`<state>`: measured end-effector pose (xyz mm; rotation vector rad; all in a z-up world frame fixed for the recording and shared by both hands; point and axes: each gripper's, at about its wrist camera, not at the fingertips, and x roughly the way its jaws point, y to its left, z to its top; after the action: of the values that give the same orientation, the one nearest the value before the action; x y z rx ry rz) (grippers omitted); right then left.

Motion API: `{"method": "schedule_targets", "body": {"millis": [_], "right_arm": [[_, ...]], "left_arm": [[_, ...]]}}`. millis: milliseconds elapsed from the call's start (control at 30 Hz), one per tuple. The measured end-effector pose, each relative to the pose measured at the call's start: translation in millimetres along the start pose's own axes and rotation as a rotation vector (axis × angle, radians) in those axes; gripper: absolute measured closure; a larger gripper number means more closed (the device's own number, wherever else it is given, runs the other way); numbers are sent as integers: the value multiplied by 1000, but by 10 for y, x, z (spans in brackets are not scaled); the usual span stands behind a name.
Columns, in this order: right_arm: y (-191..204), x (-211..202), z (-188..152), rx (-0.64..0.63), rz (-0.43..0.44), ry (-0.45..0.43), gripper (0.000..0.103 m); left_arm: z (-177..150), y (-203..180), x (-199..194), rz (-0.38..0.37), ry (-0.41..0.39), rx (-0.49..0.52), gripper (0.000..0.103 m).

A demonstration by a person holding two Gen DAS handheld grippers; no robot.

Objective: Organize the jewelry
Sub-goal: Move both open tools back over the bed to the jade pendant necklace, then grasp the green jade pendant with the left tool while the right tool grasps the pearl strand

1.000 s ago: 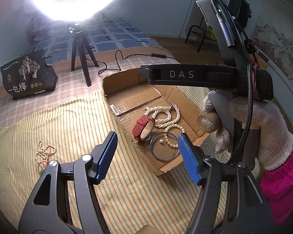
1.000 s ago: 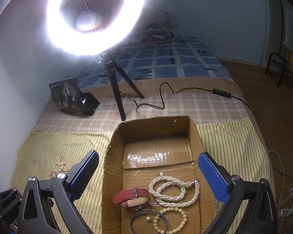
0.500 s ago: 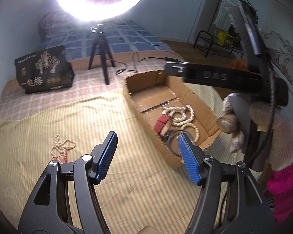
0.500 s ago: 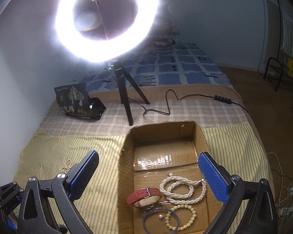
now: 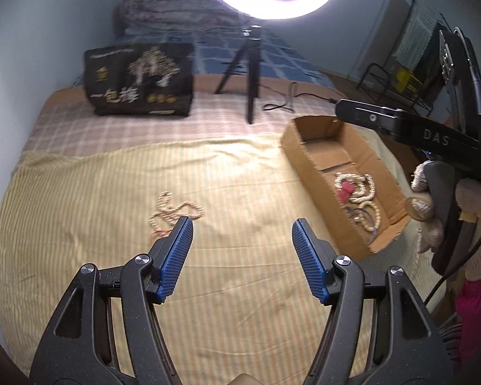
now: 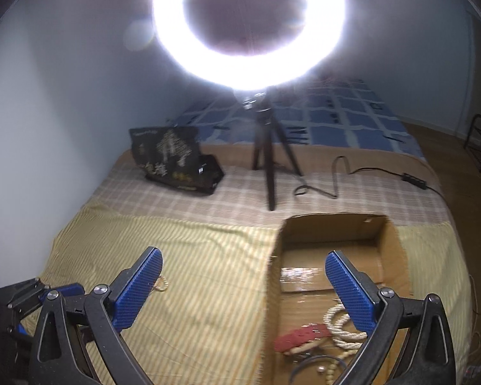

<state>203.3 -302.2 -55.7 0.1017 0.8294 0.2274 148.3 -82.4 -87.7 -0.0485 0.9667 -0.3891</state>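
Yellow striped cloth (image 5: 112, 192) covers the bed in front of you, and on it, left of centre, lies the last loose bead necklace (image 5: 173, 208), just past the tip of your left tool (image 5: 242, 229), whose jaws stand spread and empty. Further right sits the cardboard box (image 5: 308, 147) with a red-strapped watch (image 6: 301, 335), pearl strands (image 5: 356, 186) and bangles inside. Your right tool (image 6: 243, 268) hangs spread and empty above the box's left wall. Likely risk: pinching only one loop of the necklace, so the rest trails and snags on cloth or box rim.
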Motion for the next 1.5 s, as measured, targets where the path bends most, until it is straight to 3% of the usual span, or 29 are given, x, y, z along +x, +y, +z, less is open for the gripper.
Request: {"method": "schedule_targets", "body": {"millis": [200,433,500,567,700,800,1000,1167,1500], "right_arm": [[231,301,-23,-19,80,90,2],[523,765,-136,-55,161,219,13],[570,897,-175,-44,184,255,16],[599,1029,-214,-25,210,289,26],[623,1278,-268,22,252,349,32],[709,1400,-288,4,258,379,40],[914,1626,-271,-51,308,425,59],[1079,1849,-259,-106,316,483,64],[1267,2017,-308,-248,238,549,78]], "left_arm": [[-253,316,86,32,54,-11,37],[-472,511,295,35,135,-30,37],[-484,539,364,25,154,-46,43],[-478,572,443,16,173,-63,45],[-485,676,591,24,192,-114,46],[-475,806,678,14,204,-190,54],[-435,897,774,17,202,-241,55],[-441,897,858,28,208,-248,56],[-426,900,1002,34,223,-244,59]]}}
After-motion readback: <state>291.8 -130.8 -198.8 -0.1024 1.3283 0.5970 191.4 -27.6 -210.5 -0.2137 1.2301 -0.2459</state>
